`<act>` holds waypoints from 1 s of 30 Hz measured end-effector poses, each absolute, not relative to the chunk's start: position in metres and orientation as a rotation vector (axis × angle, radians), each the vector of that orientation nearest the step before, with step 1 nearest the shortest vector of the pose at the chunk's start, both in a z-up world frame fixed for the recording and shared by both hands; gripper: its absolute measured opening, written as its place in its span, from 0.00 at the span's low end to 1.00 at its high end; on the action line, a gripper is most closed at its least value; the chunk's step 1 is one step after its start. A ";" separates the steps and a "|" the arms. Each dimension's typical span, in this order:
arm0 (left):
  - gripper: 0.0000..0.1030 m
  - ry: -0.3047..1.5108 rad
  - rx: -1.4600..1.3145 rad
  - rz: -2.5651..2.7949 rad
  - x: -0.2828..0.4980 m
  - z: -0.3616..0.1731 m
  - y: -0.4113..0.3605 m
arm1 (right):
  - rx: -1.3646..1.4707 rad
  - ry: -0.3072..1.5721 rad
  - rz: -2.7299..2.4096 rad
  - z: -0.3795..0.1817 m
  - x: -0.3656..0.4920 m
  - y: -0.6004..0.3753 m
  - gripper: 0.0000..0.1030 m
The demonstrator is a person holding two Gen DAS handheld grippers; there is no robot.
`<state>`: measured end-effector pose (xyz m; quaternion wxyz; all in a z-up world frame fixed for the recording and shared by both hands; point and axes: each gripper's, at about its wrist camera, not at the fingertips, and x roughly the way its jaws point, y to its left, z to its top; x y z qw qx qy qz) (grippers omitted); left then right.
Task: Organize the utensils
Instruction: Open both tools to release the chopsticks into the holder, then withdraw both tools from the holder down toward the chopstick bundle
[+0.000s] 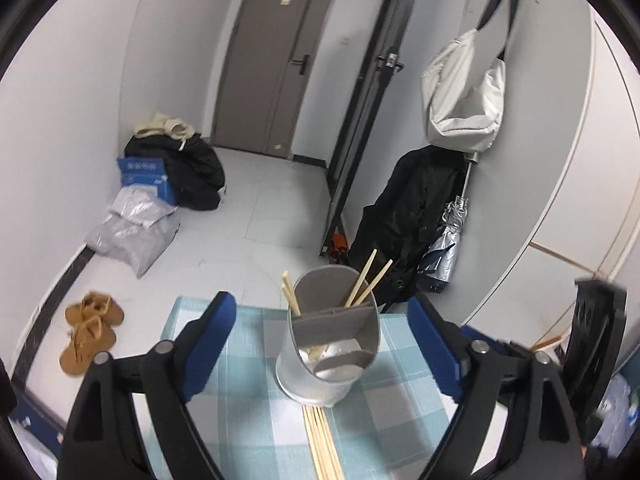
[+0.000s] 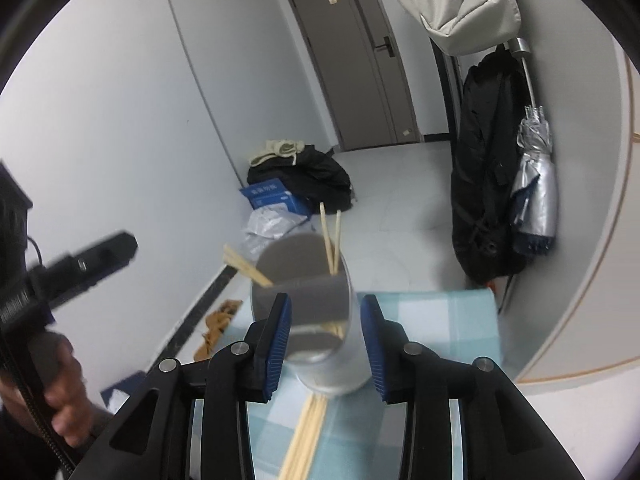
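A grey divided utensil holder [image 1: 330, 344] stands on a small table with a blue checked cloth [image 1: 248, 412]. Several wooden chopsticks [image 1: 366, 280] stand in its compartments. A bundle of loose chopsticks [image 1: 322, 444] lies on the cloth in front of the holder. My left gripper [image 1: 324, 332] is open, its blue pads well apart on either side of the holder. In the right wrist view my right gripper [image 2: 326, 340] is open with its pads [image 2: 280, 340] flanking the holder [image 2: 316, 308], empty. Loose chopsticks [image 2: 306, 436] lie below it.
The table edge drops to a tiled floor [image 1: 260, 216]. Brown slippers [image 1: 90, 326] and bags [image 1: 132, 228] lie left. Dark coats and an umbrella [image 1: 450, 236] hang on the right by a curved white wall. The other hand-held gripper [image 2: 80, 264] shows at left.
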<state>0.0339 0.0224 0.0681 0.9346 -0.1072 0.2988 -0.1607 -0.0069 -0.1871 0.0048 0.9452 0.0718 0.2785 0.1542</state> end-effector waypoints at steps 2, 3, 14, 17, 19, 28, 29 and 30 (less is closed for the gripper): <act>0.85 0.614 -0.242 -0.310 0.028 0.067 0.024 | 0.154 0.558 0.311 0.002 -0.016 -0.188 0.43; 0.86 0.613 -0.243 -0.301 0.025 0.066 0.024 | 0.158 0.552 0.309 0.000 -0.020 -0.189 0.48; 0.97 0.610 -0.204 -0.181 0.000 0.043 0.024 | 0.152 0.581 0.217 -0.031 -0.047 -0.185 0.66; 0.97 0.623 -0.198 -0.155 -0.002 0.034 0.026 | 0.160 0.594 0.204 -0.039 -0.050 -0.187 0.71; 0.97 0.624 -0.195 -0.141 -0.003 0.028 0.027 | 0.159 0.602 0.197 -0.043 -0.051 -0.187 0.73; 0.97 0.653 -0.159 -0.141 -0.003 0.002 0.025 | 0.136 0.702 0.173 -0.074 -0.045 -0.183 0.85; 0.97 0.656 -0.161 -0.140 -0.002 0.001 0.027 | 0.132 0.715 0.172 -0.077 -0.044 -0.183 0.85; 0.97 0.661 -0.165 -0.136 -0.001 -0.001 0.029 | 0.129 0.729 0.172 -0.081 -0.042 -0.183 0.85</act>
